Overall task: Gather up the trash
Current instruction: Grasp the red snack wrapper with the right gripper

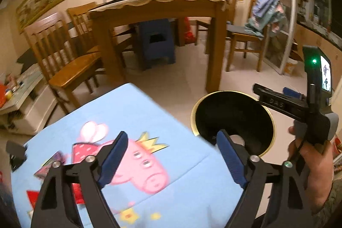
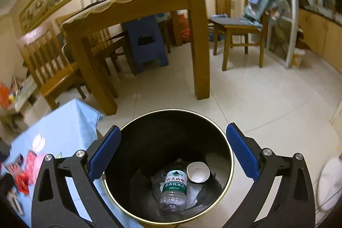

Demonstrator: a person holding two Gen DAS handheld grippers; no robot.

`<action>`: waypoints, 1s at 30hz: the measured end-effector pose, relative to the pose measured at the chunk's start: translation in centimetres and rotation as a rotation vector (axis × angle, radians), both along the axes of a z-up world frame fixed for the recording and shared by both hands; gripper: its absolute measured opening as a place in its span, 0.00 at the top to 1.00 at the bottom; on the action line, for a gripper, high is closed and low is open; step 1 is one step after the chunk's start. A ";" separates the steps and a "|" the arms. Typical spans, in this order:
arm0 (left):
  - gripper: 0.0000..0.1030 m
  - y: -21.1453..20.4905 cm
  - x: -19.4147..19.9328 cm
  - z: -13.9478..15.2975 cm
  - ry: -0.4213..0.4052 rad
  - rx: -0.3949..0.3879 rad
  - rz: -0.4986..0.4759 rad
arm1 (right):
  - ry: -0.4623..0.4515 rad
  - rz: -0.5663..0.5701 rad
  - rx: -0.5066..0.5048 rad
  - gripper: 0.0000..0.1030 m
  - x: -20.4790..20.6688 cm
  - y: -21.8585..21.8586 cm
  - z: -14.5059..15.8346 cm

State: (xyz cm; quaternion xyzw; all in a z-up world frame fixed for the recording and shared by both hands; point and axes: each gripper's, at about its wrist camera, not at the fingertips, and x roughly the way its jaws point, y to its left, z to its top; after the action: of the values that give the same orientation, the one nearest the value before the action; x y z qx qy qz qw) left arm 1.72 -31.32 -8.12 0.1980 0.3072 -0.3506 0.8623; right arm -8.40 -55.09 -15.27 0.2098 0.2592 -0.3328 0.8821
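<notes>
Two blue-padded fingers of the left claw (image 1: 171, 155) stand wide apart in the left wrist view, with nothing between them. Below them lies a light blue cloth with a pink cartoon pig, covering the tabletop (image 1: 136, 108). Blurred red and dark wrappers (image 1: 51, 164) lie on the cloth toward its left edge, partly hidden behind the claw's left finger. Just off the tabletop's right edge stands a black trash bin (image 1: 233, 116) with a gold rim, on the pale tiled floor. To the right, a hand (image 1: 310, 164) holds the right claw's handle; its fingers are hidden in this view. A wooden dining table (image 1: 158, 8) and wooden chairs (image 1: 64, 57) stand farther back.

From the right wrist view, the right claw (image 2: 173, 153) hovers directly above the bin (image 2: 149, 131), its fingers spread wide to either side of the bin's mouth and gripping nothing. At the bottom of the bin lie a clear plastic water bottle (image 2: 174, 187) with a green label and, just beside it on the right, a small white cup (image 2: 198, 172), over some crumpled clear plastic. The blue-clothed tabletop (image 2: 64, 125) sits to the bin's left, red wrappers (image 2: 23, 172) scattered near its left edge.
</notes>
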 end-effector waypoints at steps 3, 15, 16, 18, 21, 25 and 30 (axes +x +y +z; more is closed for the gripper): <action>0.13 4.0 0.5 0.1 -0.023 0.002 0.069 | 0.027 0.063 -0.073 0.06 1.4 2.2 0.3; 0.06 26.7 4.5 -2.2 -0.050 0.076 0.535 | 0.053 0.590 -0.139 0.06 10.0 18.3 1.4; 0.06 28.4 4.9 -2.1 -0.051 0.070 0.571 | 0.043 0.653 -0.116 0.06 11.1 20.1 1.8; 0.06 31.4 5.7 -1.6 -0.045 0.049 0.631 | 0.042 0.783 -0.092 0.05 13.7 24.3 2.6; 0.06 34.0 5.9 -0.9 -0.044 0.010 0.672 | 0.126 0.865 -0.087 0.06 17.7 29.2 2.9; 0.06 35.2 5.8 -1.1 -0.033 -0.010 0.674 | 0.194 0.910 -0.012 0.25 21.2 32.4 1.5; 0.06 35.0 5.7 -1.1 -0.022 -0.033 0.652 | 0.341 0.946 0.078 0.75 22.4 33.7 -2.3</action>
State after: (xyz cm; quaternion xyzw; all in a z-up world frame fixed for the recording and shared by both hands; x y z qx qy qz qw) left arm 7.41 3.73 -9.21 0.0790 0.3392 -0.0589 0.9355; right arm 13.97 -21.40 -17.53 0.0450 0.4785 0.0841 0.8729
